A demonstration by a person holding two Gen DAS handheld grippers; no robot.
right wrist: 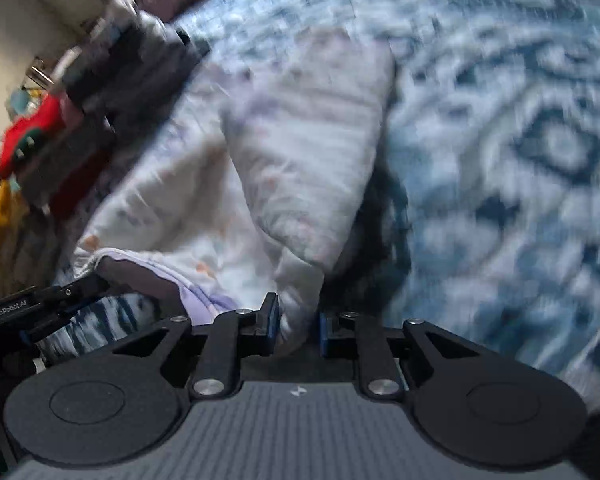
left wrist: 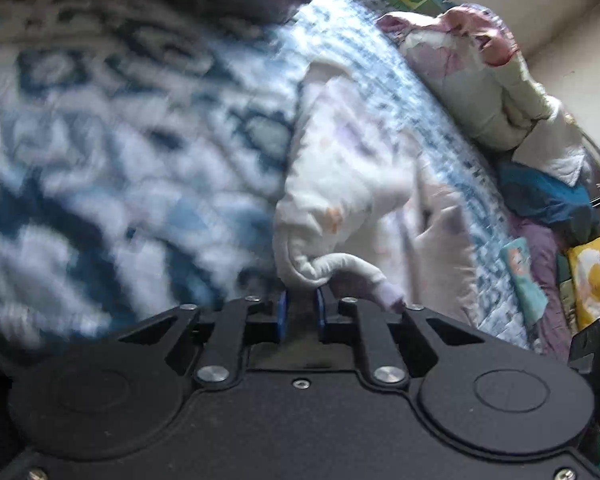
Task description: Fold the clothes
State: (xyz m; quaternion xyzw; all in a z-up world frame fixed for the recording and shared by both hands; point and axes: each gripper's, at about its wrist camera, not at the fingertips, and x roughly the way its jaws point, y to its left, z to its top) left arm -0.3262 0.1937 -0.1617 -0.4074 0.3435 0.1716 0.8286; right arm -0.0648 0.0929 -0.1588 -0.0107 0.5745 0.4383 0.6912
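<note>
On the bed (left wrist: 100,152), over its blue-and-white patterned quilt, we hold a pale printed garment (left wrist: 340,168) by one end. Our left tool (left wrist: 302,310) pinches a bunched fold of it between blue pads, and our right tool (right wrist: 298,326) grips another fold the same way. The garment's long axis runs away from both tools, toward the pillows (left wrist: 480,80) at the bed's far end. Motion blur smears the print and the quilt, so we cannot tell which kind of garment this is. Its near edge is hidden behind the tools.
</note>
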